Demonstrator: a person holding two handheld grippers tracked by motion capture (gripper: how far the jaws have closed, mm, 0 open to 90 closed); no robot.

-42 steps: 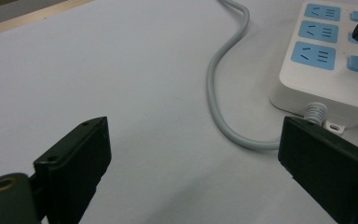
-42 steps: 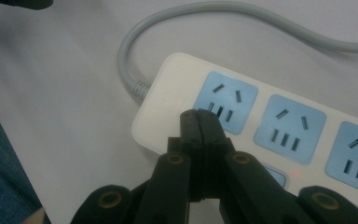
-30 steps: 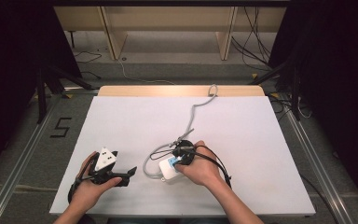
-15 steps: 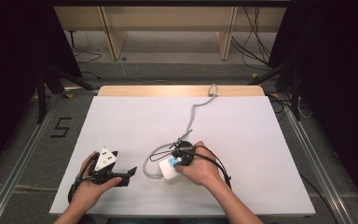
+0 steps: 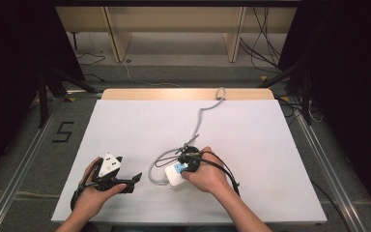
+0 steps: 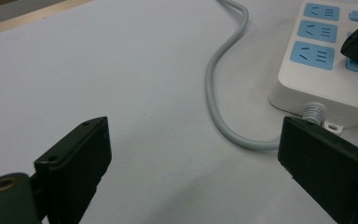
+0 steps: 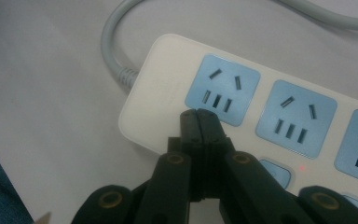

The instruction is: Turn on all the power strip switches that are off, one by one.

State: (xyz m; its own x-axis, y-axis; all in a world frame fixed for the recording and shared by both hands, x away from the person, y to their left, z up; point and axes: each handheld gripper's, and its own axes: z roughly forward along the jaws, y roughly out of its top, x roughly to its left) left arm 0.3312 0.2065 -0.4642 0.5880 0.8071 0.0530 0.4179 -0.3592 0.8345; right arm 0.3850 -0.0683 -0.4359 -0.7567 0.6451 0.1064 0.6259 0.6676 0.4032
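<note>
Right now: right gripper (image 7: 199, 116) pinched fully together, tips pressed down on power strip (image 7: 168, 93) beside its end socket, grasping nothing. Left gripper (image 6: 191, 154) spread wide and empty, resting low over tabletop (image 6: 121, 70); strip just ahead to its right, cord (image 6: 214, 88) curving between.

The power strip (image 5: 176, 175) lay on the table (image 5: 125, 125) near its front edge, under the right gripper (image 7: 199, 116), whose tips rested over the end socket (image 7: 222, 89). Its cord (image 5: 200, 121) looped at the strip's left, then ran back to the far edge. The left gripper (image 6: 191, 163) sat left of the strip, apart from it.
</note>
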